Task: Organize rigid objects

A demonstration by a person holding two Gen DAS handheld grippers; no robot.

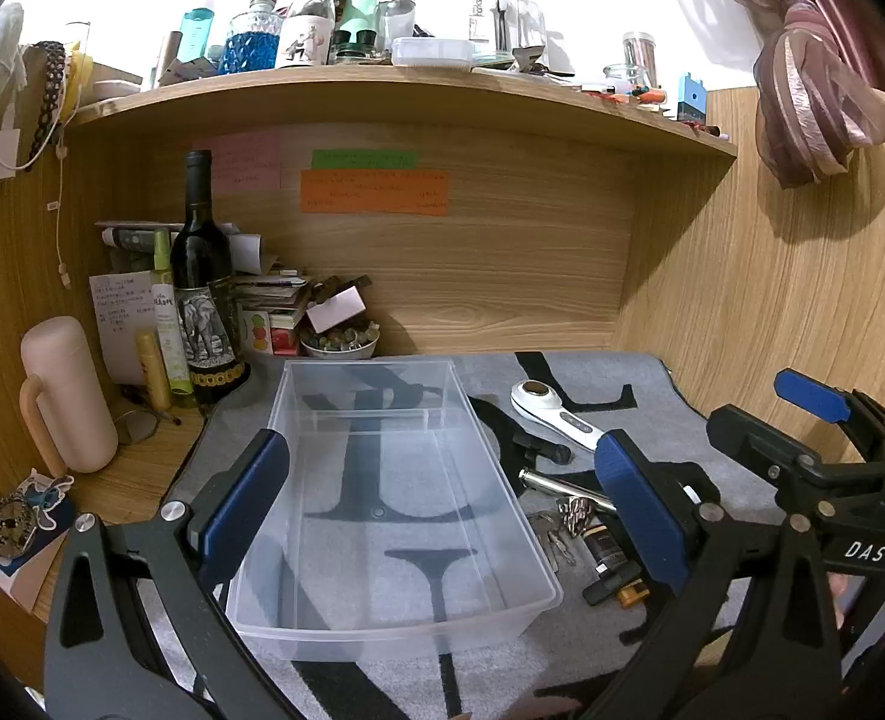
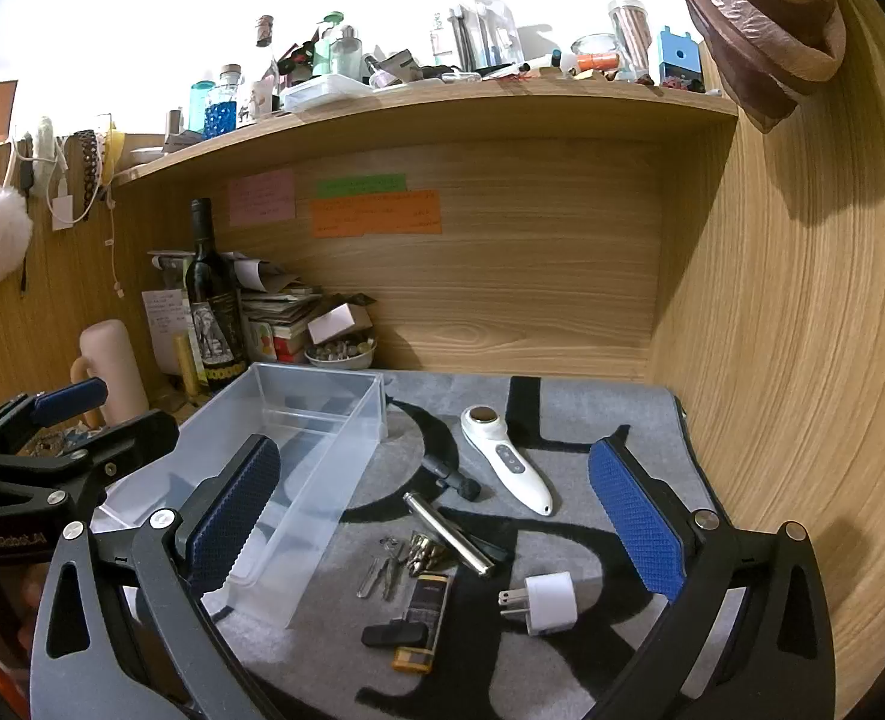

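An empty clear plastic bin (image 1: 382, 618) sits on a grey mat, and my left gripper (image 1: 442, 498) hovers open over it with nothing between its pads. To the right of the bin (image 2: 322, 420) lie a white handheld device (image 2: 505, 459), a metal tube (image 2: 448, 534), a black handle (image 2: 451, 477), a white plug adapter (image 2: 541, 603), small metal tools (image 2: 382, 570), a dark lighter-like box (image 2: 424, 600) and a black clip (image 2: 391, 633). My right gripper (image 2: 436, 519) is open above these loose items, holding nothing. Each gripper shows at the edge of the other's view.
A wine bottle (image 1: 202, 276), a pink tumbler (image 1: 67, 396), a stack of books and a bowl of beads (image 1: 340, 345) crowd the back left corner. A wooden wall (image 2: 772, 360) bounds the mat on the right. A cluttered shelf (image 1: 382, 90) runs overhead.
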